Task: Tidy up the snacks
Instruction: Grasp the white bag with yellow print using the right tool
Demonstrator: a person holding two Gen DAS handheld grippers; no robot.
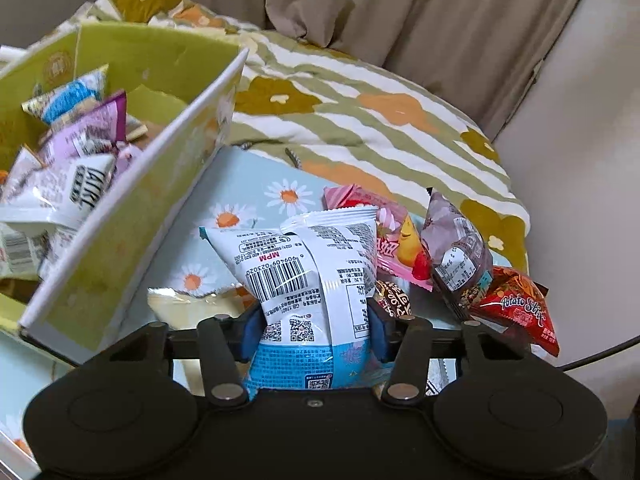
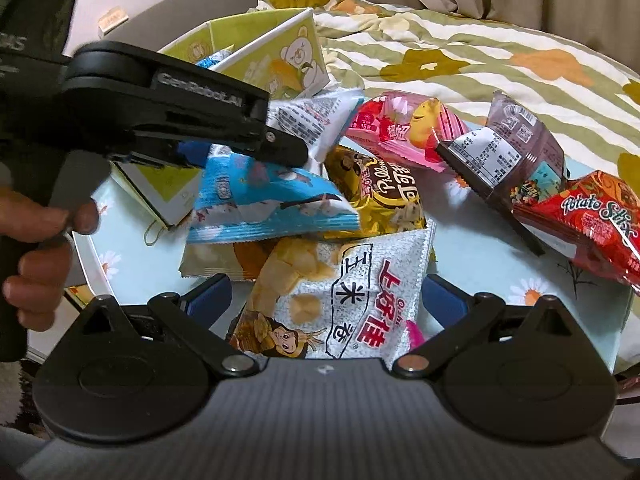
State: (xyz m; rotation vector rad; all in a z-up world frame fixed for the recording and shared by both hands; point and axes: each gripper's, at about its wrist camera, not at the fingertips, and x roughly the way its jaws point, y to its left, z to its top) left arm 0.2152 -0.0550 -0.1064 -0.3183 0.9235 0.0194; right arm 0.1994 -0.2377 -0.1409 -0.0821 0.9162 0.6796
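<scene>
The left gripper (image 1: 316,330) is clenched on a blue-white packet (image 1: 308,276) at its lower end, just right of the green box (image 1: 132,216). It looks light, puffy and slippery, so pinch near the seal. The right gripper (image 2: 326,300) stands released around a corn-snack bag (image 2: 340,300) on the bench (image 2: 472,256).

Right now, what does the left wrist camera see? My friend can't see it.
The left gripper squeezes a white and blue snack bag. More snack bags lie beside it, and a green box holding snacks stands to the left.
</scene>
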